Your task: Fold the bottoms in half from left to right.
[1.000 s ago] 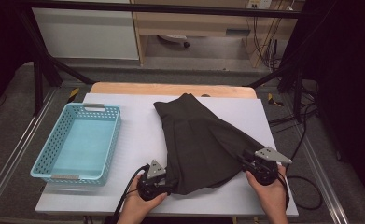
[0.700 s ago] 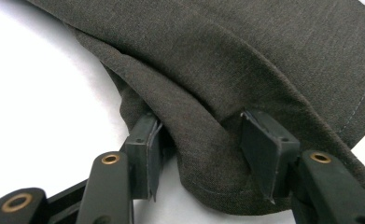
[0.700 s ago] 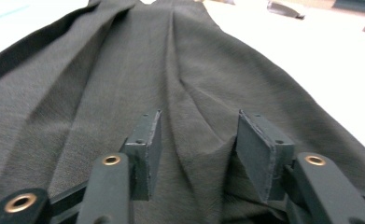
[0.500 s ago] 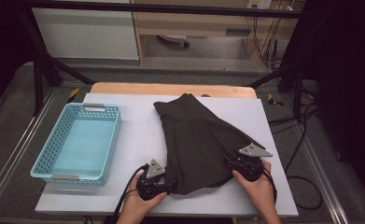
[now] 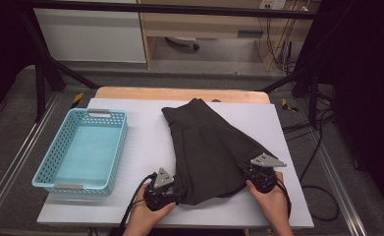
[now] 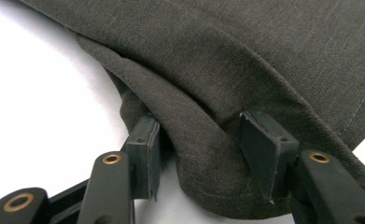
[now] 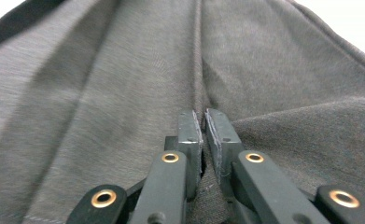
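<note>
Right gripper view: fingers (image 7: 203,128) clamp garment (image 7: 124,84) fold; left gripper (image 6: 206,154) bunches hem, half-closed.

In the high view the dark garment (image 5: 209,152) hides the fingers of the left gripper (image 5: 172,189) and of the right gripper (image 5: 248,173). Both forearms are cut off by the bottom edge. In the right gripper view the fingers (image 7: 189,135) bury a thin fold of cloth, and the garment's far end runs past the frame, blurred.
</note>
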### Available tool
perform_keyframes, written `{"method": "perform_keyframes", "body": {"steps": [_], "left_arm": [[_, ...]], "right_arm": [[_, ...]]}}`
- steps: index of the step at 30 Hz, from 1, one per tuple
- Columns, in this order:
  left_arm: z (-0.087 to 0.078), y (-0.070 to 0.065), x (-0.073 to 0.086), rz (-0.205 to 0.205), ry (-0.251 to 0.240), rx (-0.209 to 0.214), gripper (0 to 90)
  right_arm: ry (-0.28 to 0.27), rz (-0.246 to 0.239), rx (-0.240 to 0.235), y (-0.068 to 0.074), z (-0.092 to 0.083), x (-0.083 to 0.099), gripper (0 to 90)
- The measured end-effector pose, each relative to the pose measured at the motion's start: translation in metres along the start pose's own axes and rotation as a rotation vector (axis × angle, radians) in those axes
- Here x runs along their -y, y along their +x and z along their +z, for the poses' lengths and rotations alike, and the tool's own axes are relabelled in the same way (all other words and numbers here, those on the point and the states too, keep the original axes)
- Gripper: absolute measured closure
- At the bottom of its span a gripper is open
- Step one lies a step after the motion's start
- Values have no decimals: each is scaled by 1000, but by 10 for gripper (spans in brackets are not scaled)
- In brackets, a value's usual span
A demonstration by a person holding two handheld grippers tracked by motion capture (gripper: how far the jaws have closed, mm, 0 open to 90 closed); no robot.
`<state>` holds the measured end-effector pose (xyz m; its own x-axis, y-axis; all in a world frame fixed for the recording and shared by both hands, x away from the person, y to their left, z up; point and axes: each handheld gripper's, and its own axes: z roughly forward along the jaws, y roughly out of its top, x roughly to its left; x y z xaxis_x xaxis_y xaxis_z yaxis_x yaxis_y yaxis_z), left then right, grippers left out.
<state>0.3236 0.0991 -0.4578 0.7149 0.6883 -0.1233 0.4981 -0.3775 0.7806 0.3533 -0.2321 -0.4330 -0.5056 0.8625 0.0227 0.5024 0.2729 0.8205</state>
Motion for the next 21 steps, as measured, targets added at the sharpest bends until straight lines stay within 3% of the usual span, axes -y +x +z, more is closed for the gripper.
{"method": "perform_keyframes", "body": {"steps": [6,13,16,21], "left_arm": [[0,0,0,1,0,1,493],[0,0,0,0,0,-1,491],[0,-1,0,0,-1,-2,490],[1,-2,0,0,-2,-2,486]], "right_arm": [[-22,47,-51,6,-6,-2,865],[-16,9,-72,21,-9,-5,867],[-24,29,-47,15,-8,-6,867],[-19,107,-5,-8,-5,-1,870]]}}
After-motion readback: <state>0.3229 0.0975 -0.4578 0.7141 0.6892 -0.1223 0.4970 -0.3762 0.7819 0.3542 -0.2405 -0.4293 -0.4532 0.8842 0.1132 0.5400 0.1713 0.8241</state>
